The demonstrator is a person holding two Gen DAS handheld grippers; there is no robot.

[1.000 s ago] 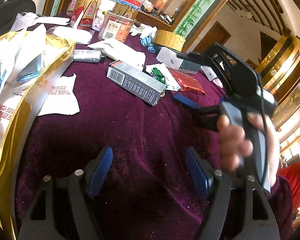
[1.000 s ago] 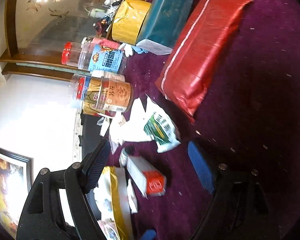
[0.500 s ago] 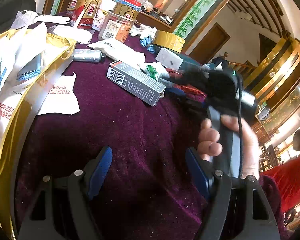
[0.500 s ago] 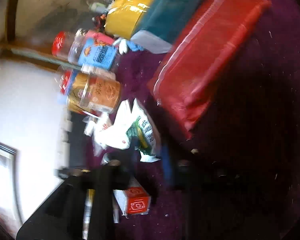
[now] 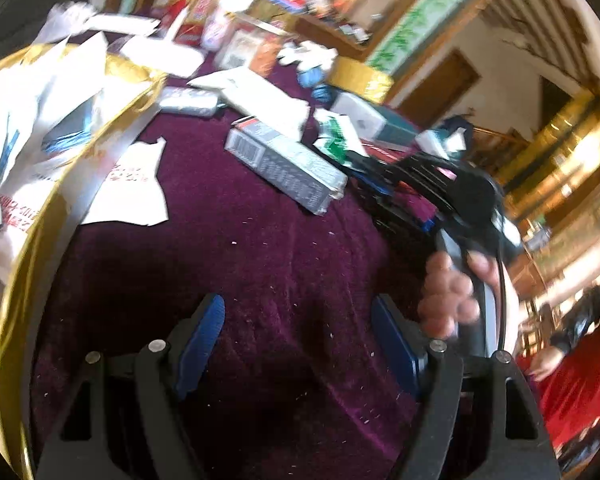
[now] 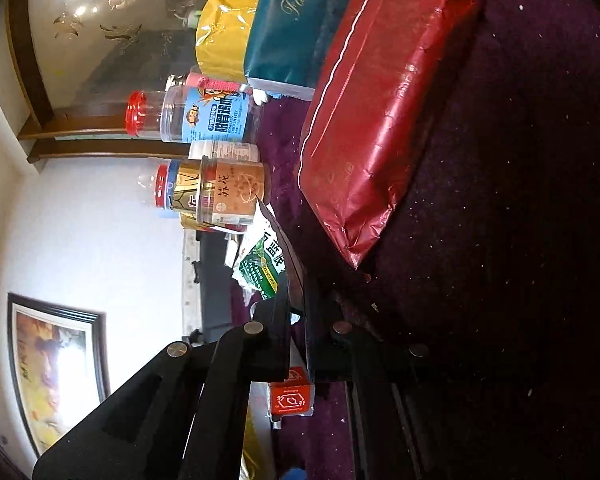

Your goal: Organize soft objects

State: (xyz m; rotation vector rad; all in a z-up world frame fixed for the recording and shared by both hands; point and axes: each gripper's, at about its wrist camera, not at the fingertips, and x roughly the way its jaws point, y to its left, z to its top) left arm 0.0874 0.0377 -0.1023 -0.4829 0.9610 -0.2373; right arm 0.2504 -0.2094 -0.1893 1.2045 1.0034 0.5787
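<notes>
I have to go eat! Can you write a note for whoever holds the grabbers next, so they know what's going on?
Left gripper: open, empty, above the purple cloth.
Right gripper: shut, tips at the green-and-white packet; I cannot tell whether it pinches the packet.
Things: the red pouch lies flat beside the packet, with the teal pack behind it.
Done: nothing clearly sorted.
Left: check that grip, then tidy the packet, pouch and teal pack.

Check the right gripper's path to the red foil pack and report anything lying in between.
Nothing visible blocks it. The right gripper, jaws shut, has the red foil pack just ahead on bare purple cloth. The green-and-white sachet lies beside the fingertips, off to the side away from the pack.
</notes>
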